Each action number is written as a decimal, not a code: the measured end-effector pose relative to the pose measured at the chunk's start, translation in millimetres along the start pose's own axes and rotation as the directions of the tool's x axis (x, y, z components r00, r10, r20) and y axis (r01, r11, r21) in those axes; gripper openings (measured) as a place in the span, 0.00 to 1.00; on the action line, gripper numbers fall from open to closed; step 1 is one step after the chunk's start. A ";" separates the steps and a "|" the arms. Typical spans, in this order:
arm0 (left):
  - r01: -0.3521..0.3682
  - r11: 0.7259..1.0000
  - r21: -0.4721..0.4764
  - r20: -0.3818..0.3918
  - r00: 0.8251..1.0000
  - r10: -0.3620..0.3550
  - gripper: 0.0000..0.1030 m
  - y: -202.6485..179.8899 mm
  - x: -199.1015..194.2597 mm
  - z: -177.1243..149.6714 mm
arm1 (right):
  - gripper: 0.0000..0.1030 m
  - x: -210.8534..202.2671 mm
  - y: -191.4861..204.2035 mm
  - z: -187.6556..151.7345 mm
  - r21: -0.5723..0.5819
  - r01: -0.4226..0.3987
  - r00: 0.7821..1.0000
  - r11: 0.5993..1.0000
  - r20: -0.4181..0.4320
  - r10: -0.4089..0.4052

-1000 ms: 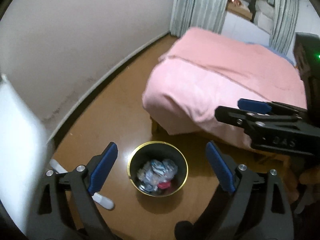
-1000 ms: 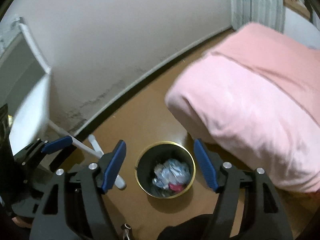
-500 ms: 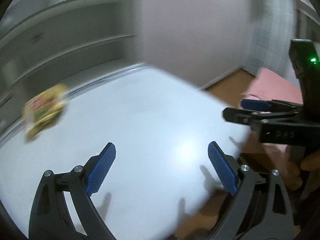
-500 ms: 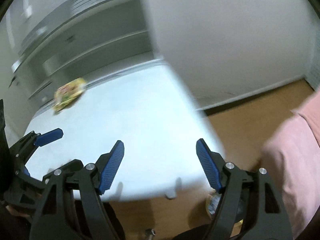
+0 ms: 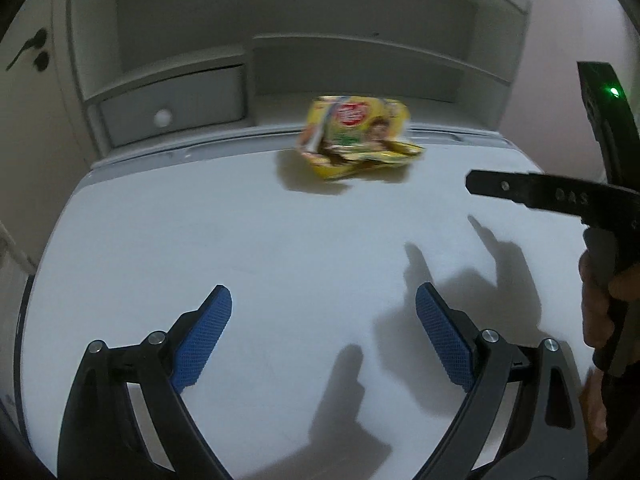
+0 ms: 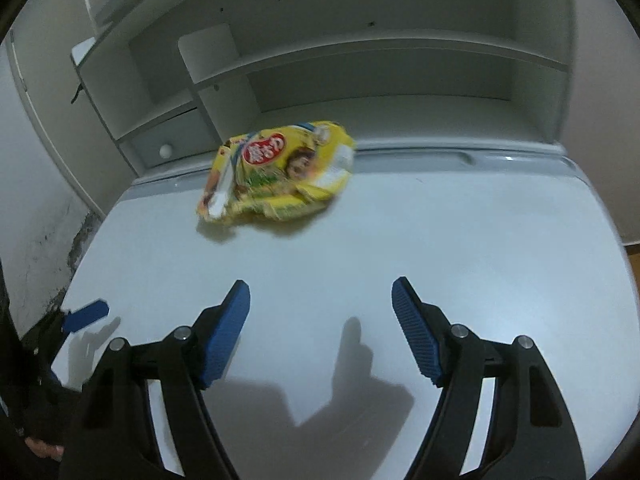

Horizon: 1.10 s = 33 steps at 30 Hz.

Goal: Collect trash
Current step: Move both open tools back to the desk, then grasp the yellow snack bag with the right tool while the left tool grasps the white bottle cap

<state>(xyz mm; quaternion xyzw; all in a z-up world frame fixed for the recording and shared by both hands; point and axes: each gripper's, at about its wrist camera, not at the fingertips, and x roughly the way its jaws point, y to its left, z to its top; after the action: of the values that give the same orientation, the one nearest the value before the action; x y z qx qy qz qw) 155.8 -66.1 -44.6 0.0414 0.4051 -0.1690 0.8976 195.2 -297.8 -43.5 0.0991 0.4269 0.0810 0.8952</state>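
You are holding both grippers agape and empty; the yellow wrapper [image 6: 276,176] is lying far-left of the right gripper [image 6: 320,320], lengthwise left-to-right, nearer it than the left gripper [image 5: 324,332].

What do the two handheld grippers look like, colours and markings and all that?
Both the left gripper and the right gripper have black angular frames with silver rivets and fingers faced in blue textured pads. Seen from the left camera, the right one has embossed lettering on its side and a small green light above.
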 end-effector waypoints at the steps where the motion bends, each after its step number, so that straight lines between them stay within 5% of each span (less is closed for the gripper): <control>1: 0.001 1.000 -0.008 -0.003 1.000 -0.001 0.88 4.9 1.5 3.8 | 0.68 8.7 1.5 6.7 0.006 -0.008 1.000 1.000 -0.006 0.008; 17: -0.035 0.999 0.037 -0.016 0.999 0.035 0.88 22.3 36.7 37.4 | 0.40 88.5 -16.3 56.7 0.266 -0.075 0.994 0.961 -0.052 0.092; 21: -0.041 0.998 0.047 -0.019 0.999 0.042 0.88 22.2 39.8 44.7 | 0.23 93.7 -21.8 61.0 0.311 -0.125 0.988 0.942 -0.045 0.145; 25: -0.049 0.998 0.045 -0.004 0.999 0.050 0.88 24.8 39.0 56.3 | 0.14 54.3 -26.0 62.3 0.271 -0.139 0.990 0.952 0.042 0.133; 33: 0.006 0.999 0.040 -0.042 0.999 -0.004 0.88 5.4 73.1 94.5 | 0.13 -22.6 -73.6 48.1 0.273 -0.112 0.989 0.955 0.119 0.081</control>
<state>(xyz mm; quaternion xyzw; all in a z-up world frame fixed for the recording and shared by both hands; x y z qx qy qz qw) 270.0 -100.7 -36.0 0.0620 0.4205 -0.1785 0.8874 223.1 -379.3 -15.1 0.2493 0.3802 0.0583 0.8888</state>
